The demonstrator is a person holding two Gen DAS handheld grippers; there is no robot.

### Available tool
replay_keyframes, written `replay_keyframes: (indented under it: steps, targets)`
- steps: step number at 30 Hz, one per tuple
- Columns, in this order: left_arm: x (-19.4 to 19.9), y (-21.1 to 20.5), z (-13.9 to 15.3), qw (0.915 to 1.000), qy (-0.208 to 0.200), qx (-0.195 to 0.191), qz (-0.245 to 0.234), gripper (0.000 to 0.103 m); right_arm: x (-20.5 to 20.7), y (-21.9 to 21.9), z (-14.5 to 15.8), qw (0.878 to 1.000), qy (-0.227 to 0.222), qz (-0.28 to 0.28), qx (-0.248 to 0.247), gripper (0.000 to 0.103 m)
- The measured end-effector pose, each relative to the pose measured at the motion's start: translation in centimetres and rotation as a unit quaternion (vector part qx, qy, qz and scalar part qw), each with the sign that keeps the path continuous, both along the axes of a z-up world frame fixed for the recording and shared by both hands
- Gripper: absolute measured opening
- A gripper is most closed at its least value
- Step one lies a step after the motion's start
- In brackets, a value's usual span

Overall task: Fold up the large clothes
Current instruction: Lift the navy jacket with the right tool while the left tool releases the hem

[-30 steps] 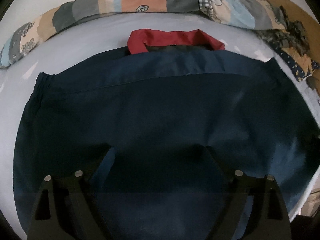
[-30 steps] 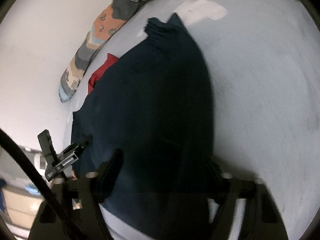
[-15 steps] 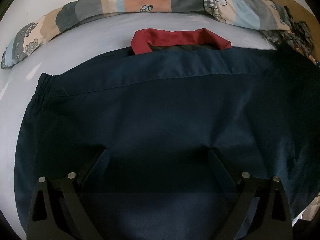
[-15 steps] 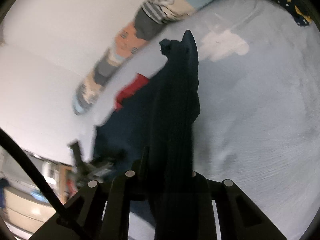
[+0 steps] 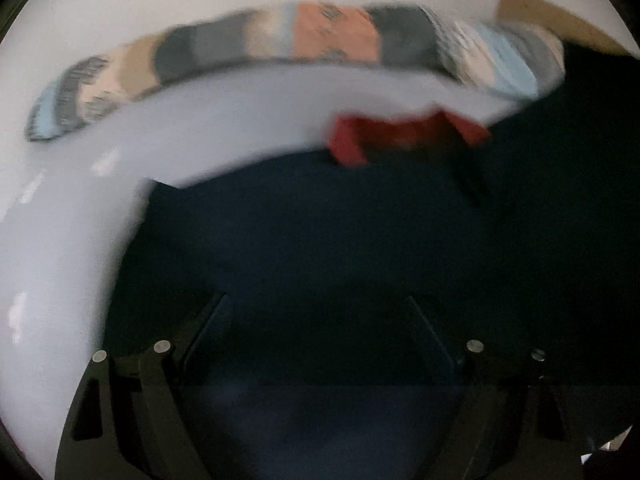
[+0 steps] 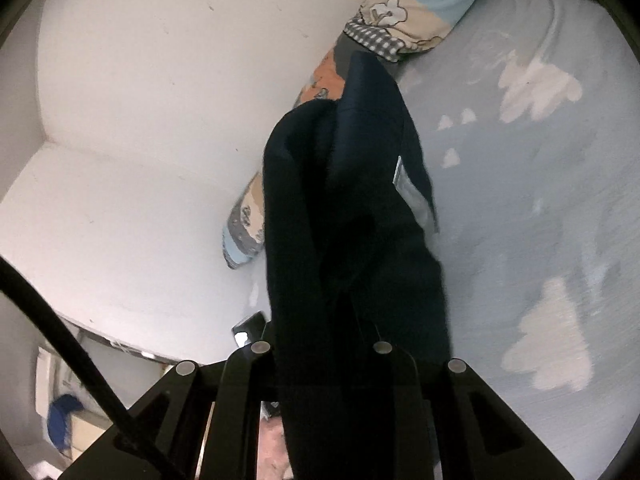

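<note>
Right gripper (image 6: 320, 344) clamped tight on a bunched fold of the navy garment (image 6: 352, 216), cloth pinched between the narrowed jaws and rising ahead of them in a dark, twisted column. Beyond that column and to its left, a patchwork quilt roll (image 6: 384, 20) against the white wall (image 6: 140, 100); to its right, the pale blue bedsheet (image 6: 540, 200) with white cloud shapes. Left gripper (image 5: 316, 312) spread wide, jaws closing slightly, nothing pressed between the pads; navy cloth lying flat under and ahead of the fingers (image 5: 208, 328), filling the gap below them. Straight ahead of the left gripper, slightly right, a red collar (image 5: 400, 136) at the far edge of the garment. Further ahead, the same quilt roll, heavily blurred. Right of the left gripper, a dark mass of raised cloth covering that side of the view. Bare sheet curving round the left side.
</note>
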State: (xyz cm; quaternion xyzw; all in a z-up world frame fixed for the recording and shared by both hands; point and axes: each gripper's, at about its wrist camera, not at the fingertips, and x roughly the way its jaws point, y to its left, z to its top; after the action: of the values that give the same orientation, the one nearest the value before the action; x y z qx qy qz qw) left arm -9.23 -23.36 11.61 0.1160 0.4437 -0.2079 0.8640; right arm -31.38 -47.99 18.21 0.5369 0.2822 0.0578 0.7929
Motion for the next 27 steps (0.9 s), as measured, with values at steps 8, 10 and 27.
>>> replay_keyframes:
  steps: [8, 10, 27]
  targets:
    - [2.6, 11.3, 4.1, 0.9948, -0.037, -0.037, 0.087, 0.087, 4.9, 6.8, 0.7, 1.0, 0.013, 0.002, 0.004, 0.02]
    - [3.1, 14.0, 4.5, 0.9927, -0.034, -0.048, 0.105, 0.087, 6.1, 8.9, 0.7, 1.0, 0.022, 0.012, -0.01, 0.02]
    - [4.9, 25.2, 2.4, 0.9758, 0.038, -0.116, 0.182, 0.087, 15.1, 23.5, -3.6, 0.992, 0.079, 0.062, -0.072, 0.018]
